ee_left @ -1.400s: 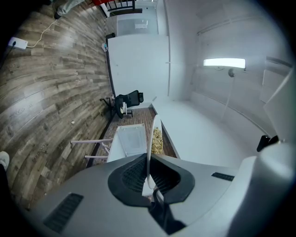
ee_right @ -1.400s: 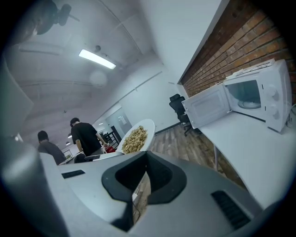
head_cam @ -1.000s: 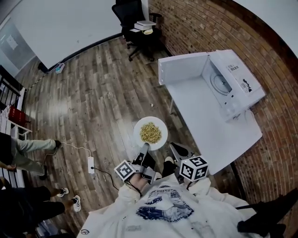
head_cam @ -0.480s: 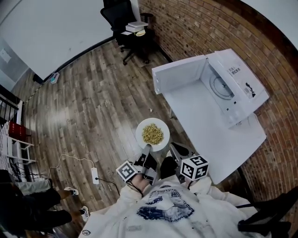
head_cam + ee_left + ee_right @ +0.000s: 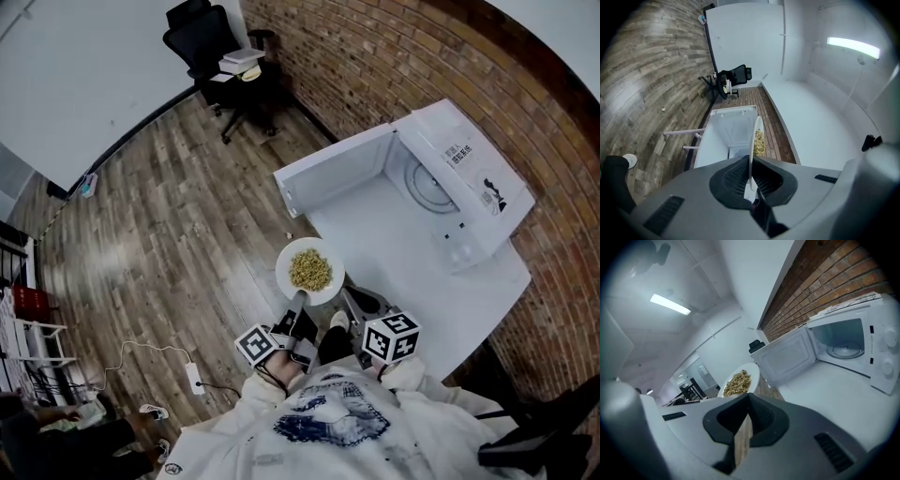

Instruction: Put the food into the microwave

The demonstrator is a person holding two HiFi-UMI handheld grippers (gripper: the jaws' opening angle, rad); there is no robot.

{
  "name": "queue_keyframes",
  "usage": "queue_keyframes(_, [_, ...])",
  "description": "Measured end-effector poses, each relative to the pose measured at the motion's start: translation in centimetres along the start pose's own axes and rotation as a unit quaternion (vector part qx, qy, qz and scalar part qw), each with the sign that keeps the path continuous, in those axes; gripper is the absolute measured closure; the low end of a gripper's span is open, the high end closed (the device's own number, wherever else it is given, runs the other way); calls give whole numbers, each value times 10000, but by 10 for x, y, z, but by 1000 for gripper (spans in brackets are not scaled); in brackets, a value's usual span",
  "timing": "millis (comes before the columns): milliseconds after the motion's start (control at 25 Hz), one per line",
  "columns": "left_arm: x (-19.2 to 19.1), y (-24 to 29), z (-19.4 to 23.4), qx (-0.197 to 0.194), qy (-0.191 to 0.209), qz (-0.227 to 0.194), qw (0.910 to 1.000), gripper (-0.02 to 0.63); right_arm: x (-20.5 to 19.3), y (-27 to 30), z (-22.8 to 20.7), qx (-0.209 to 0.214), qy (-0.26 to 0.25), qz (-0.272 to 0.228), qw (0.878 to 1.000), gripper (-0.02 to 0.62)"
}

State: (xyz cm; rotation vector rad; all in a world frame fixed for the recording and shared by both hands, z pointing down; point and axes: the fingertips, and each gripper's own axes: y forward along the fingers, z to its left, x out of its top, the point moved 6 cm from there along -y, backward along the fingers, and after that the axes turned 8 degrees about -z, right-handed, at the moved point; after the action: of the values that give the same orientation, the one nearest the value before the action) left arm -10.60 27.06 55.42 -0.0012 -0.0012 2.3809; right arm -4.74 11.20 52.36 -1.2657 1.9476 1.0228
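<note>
The left gripper (image 5: 296, 300) is clamped on the near rim of the plate (image 5: 284, 267), which is carried level just in front of the person. Compared with a second ago, the table (image 5: 412, 253) and the microwave (image 5: 459, 183) are now seen nearer the middle of the head view. The plate, a second ago over bare floor (image 5: 169, 216), has been brought to the table's near edge, just below the swung-out door (image 5: 328, 173). The approach is therefore judged nearly done. The cavity is left open with its turntable (image 5: 845, 350) bare, so the plate could be passed in once it is carried round the door and across the tabletop. The food (image 5: 310, 270) is heaped at the plate's middle, and none is seen spilled.

In the left gripper view the plate is shown edge-on, its rim pinched tight between the two pads. The right gripper (image 5: 354, 302) is held just beside the plate, apart from it. Its jaws are drawn together to a thin slit through which only floor is seen, and nothing is held.
</note>
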Motion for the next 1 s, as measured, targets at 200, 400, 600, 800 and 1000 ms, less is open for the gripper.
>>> queue_keyframes(200, [-4, 50, 4, 101, -33, 319, 9994, 589, 22, 14, -35, -284, 191, -128, 9993, 581])
queue_keyframes(400, [-13, 107, 2, 136, 57, 722, 9973, 589, 48, 21, -74, -581, 389, -367, 9969, 581])
queue_keyframes(600, [-29, 153, -4, 97, 150, 1153, 9932, 589, 72, 20, -109, -876, 539, -700, 9922, 581])
queue_keyframes(800, [-47, 184, 0, 147, 161, 1544, 9878, 589, 81, 12, -133, -1164, 703, -915, 9865, 581])
queue_keyframes(1000, [-65, 206, 1, 172, 127, 1976, 9801, 589, 83, -4, -151, -1551, 878, -1130, 9775, 581])
